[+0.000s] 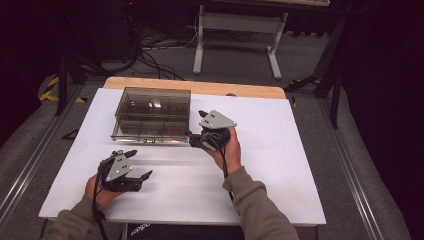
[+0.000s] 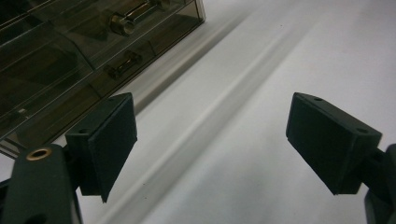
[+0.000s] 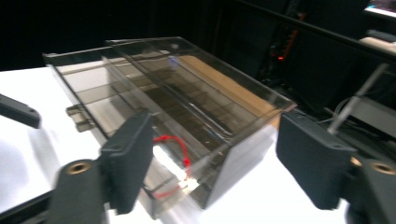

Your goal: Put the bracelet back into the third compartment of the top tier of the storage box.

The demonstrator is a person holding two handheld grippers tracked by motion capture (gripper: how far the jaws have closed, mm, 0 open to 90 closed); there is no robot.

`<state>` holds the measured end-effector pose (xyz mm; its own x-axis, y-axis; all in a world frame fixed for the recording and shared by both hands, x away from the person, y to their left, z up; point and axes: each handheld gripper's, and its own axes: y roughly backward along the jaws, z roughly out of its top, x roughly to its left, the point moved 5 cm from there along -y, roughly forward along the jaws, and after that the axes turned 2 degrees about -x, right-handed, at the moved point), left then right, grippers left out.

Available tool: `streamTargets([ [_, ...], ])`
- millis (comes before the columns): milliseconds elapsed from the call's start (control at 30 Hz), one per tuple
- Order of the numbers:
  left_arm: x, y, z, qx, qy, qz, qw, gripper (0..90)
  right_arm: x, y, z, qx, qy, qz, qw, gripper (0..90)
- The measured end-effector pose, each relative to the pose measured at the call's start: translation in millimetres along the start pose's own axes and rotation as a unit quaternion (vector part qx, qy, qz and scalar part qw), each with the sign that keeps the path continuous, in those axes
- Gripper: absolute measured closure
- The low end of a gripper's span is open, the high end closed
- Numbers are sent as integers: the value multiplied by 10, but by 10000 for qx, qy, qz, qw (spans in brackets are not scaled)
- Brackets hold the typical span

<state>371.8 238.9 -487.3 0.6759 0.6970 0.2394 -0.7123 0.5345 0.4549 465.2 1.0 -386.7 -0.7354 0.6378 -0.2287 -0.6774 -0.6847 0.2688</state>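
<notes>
Left gripper sat nearest the person, in front of the drawer box and toward its left end, well apart from it. Jaws stood wide, released, nothing between the pads; bare white table under them.

Right gripper was at the box's front right corner, very near it; contact could not be told. Jaws spread wide, released, holding nothing; no earlier opening motion noted here. Right gripper view: corner of the box between the two pads, neither pad pressing on it.

Box was smoky clear plastic, lying flat, long axis running left to right across the table, drawer fronts facing the person. A red cord lay in the front right drawer.
</notes>
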Motion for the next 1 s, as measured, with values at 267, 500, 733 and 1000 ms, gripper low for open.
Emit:
streamTargets([
  [267, 4, -3, -3, 19, -14, 19, 10000, 172, -83, 132, -60, -106, -93, -233, 9996, 111],
  [500, 0, -7, -6, 42, -34, 21, 10000, 172, -146, 252, -121, -166, -108, -330, 9993, 58],
  [733, -6, -5, 2, 49, -56, 42, 10000, 172, -226, 395, -163, -237, -134, -433, 9987, 60],
  [1000, -3, 5, 8, 10, -63, 33, 10000, 173, -343, 544, -213, -156, -99, -545, 9983, 75],
])
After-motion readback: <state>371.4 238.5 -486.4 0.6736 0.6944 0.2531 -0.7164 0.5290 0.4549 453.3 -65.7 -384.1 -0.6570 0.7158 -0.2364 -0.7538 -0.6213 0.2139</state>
